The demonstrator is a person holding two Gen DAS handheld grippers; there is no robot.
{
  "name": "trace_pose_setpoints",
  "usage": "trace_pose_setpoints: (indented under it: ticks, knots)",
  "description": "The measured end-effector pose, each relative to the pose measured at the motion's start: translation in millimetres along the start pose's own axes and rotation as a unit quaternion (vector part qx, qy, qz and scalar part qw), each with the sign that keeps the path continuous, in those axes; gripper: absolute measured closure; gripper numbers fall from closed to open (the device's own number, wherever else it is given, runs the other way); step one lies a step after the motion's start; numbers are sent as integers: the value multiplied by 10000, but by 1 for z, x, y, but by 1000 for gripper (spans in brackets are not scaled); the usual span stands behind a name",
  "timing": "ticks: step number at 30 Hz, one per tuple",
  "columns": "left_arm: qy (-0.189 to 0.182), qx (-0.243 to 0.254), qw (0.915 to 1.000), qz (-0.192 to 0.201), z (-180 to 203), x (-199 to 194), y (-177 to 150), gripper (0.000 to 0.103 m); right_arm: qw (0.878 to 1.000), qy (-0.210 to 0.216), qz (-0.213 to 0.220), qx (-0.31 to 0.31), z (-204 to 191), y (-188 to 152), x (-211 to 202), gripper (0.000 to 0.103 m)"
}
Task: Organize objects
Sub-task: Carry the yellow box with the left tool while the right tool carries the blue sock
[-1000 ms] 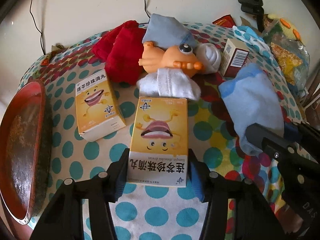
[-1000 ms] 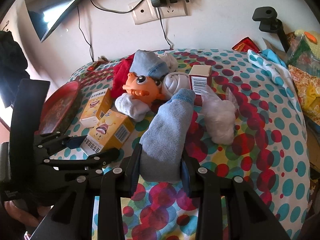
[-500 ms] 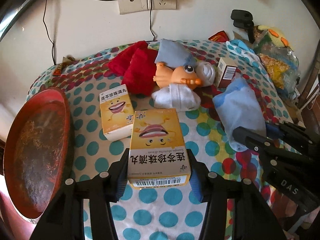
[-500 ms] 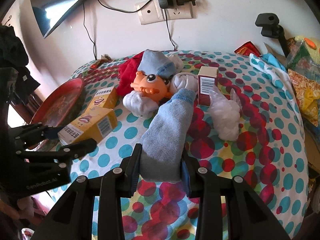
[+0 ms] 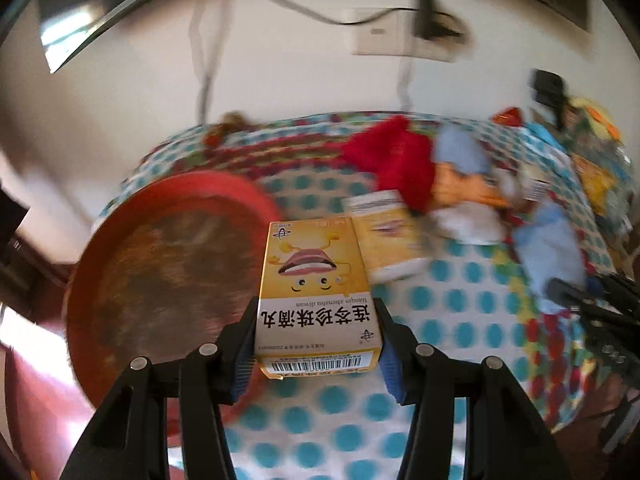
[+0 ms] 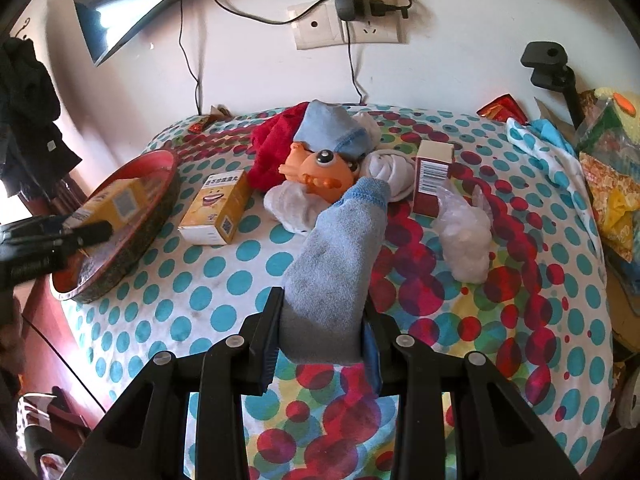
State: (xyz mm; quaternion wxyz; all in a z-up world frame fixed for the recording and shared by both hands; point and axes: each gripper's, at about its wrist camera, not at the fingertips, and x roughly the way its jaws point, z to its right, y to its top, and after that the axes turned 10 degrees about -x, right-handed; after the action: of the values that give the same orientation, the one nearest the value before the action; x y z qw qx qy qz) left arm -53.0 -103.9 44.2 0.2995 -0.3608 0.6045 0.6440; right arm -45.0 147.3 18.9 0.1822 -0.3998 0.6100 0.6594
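Observation:
My left gripper [image 5: 316, 344] is shut on a yellow medicine box [image 5: 316, 288] with a cartoon mouth, held in the air at the right rim of the round red tray [image 5: 160, 272]. From the right wrist view that box [image 6: 116, 200] hangs over the tray [image 6: 152, 216], with the left gripper [image 6: 86, 226] around it. A second yellow box [image 6: 218, 208] lies on the dotted cloth beside the tray. My right gripper [image 6: 320, 336] is shut on a light blue sock [image 6: 340, 256] that stretches away over the cloth.
A heap at the back holds a red cloth [image 6: 276, 140], another blue sock [image 6: 328, 128], an orange toy [image 6: 320, 168], white socks [image 6: 388, 172], a dark red box [image 6: 432, 176] and a clear bag [image 6: 464, 236]. Snack bags [image 6: 608, 184] crowd the right edge. Wall socket [image 6: 348, 28] behind.
The left gripper has lifted the yellow box off the cloth and carried it left to the red tray. The right gripper still holds the blue sock in about the same place.

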Motion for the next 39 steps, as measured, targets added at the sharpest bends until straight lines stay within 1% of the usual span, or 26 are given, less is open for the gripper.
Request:
trace_pose_setpoints:
  ticks: [3,7,10,13,16,22,30,36,39]
  knots:
    - [324,-297,9990,38,-42,4,5,50,10000,-43,-9,-45,-4,3,0,70]
    - [792,-687,9945,79,-103,10,9,50,9999,-54,-33,-78,-9,8,1,70]
    - [1048,-894,9904,54,-141,15,9,50,9999,-60,-47,-131,-16,12,3,70]
    - [1178,-1087,9870,-67,-171,26,8,50,9997,-72,-57,-236,-26,18,6,70]
    - [1242,-1225,9845,-187,-191,37,5,50,9994,-70,-57,-342,-37,25,9,70]
    - [1206,-1315,9835,-288,-218,54,4,50,9982,5,-70,-588,-64,41,16,70]
    - [1114,-1315,9845,-337,-236,69,4,50,9941,210,0,-1064,-113,68,28,70]
    - [1175,-1304,9836,-403,-244,76,1,50,9897,458,52,-1357,-152,87,38,70]
    - [1325,-1230,9824,-464,-246,76,0,50,9866,571,51,-1526,-171,96,44,70]
